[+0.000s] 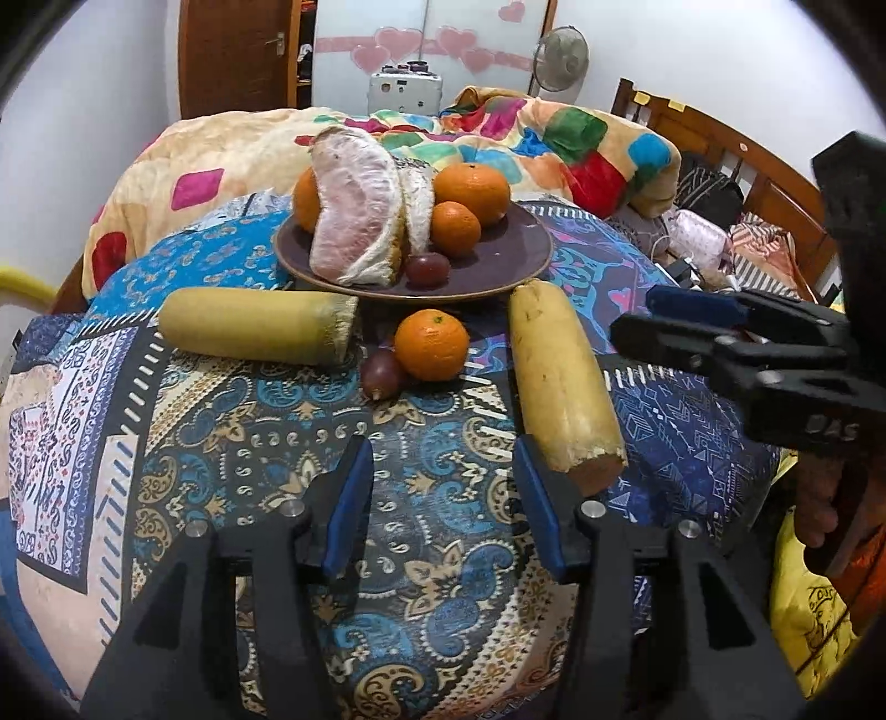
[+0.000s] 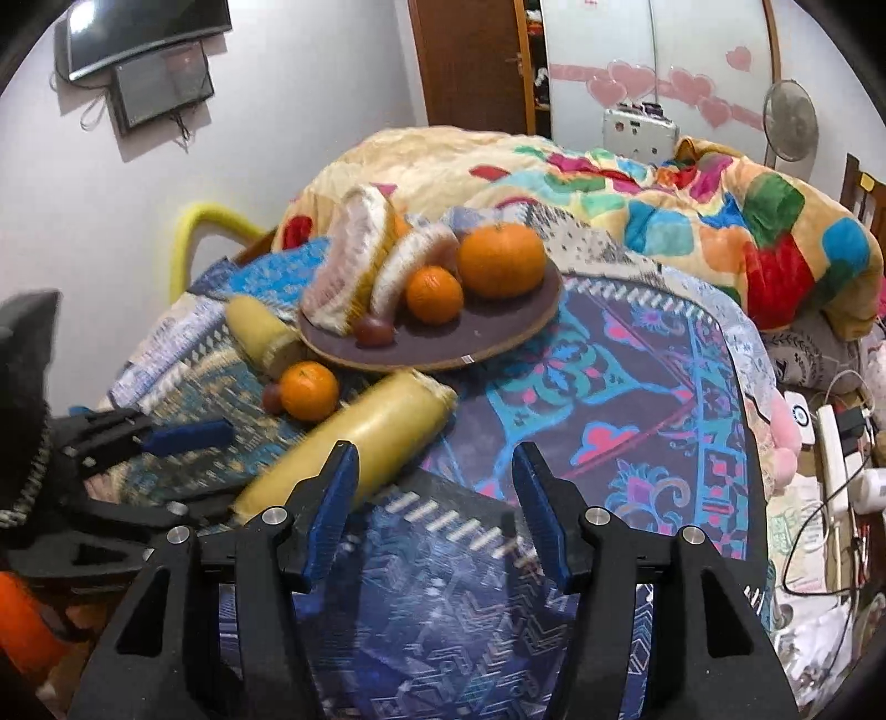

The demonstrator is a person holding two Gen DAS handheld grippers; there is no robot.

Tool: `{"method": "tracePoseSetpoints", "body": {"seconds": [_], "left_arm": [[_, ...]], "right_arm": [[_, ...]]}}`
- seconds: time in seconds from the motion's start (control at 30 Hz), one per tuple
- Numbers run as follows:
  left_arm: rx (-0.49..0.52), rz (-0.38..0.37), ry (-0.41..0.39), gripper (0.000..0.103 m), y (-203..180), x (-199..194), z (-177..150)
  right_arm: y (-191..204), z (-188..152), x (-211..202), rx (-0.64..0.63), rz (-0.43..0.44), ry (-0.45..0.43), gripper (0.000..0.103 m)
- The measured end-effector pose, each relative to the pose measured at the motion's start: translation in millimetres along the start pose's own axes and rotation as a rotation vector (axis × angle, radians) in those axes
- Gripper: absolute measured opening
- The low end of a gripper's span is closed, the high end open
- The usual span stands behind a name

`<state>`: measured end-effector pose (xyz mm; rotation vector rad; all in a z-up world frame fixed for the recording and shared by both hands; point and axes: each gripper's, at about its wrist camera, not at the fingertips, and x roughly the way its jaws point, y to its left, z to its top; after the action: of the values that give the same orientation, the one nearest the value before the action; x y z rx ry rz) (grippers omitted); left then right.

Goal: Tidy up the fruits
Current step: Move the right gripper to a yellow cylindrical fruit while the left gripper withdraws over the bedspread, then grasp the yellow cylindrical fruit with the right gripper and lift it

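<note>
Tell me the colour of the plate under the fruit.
Dark purple-brown plate, clearest in the left wrist view.

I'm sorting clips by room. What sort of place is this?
Most likely a bedroom: a bed with a wooden headboard, a patchwork blanket, and a wardrobe with heart stickers.

plate (image 1: pixel 515 260) purple | oranges (image 1: pixel 432 344) orange | cloth (image 1: pixel 432 498) blue paisley

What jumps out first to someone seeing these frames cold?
The dark plate on the patterned cloth, piled with pale pomelo wedges and oranges. In front of it lie two yellow cut fruit halves, with a loose orange and a small reddish fruit between them. The left gripper and right gripper are both open and empty.
</note>
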<state>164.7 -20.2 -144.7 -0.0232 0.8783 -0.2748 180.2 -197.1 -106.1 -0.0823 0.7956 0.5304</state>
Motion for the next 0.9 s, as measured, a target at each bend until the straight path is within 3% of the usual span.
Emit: {"method": "tracePoseSetpoints", "body": {"seconds": [0.13,0.4,0.5,0.7,0.9], "left_arm": [[-0.020,0.026,-0.028,0.053,11.7,-12.4,-2.8],[-0.034,0.146,-0.071,0.062,45.4,-39.8,-16.1],[-0.046,0.173,-0.078,0.065,57.1,-44.1,-20.0],[-0.070,0.168,-0.076,0.065,65.1,-36.2,-15.0],[-0.065,0.175,-0.071,0.066,56.9,-15.9,5.5]], "right_arm": [[14.2,4.9,-2.4,0.000,0.014,-0.030,0.070],[37.0,4.7,28.2,-0.008,0.027,0.020,0.071],[40.8,3.5,33.2,-0.007,0.007,0.024,0.078],[45.4,-1.3,39.4,-0.066,-0.056,0.044,0.075],[35.8,-4.7,32.6,-0.073,0.003,0.060,0.061]]}}
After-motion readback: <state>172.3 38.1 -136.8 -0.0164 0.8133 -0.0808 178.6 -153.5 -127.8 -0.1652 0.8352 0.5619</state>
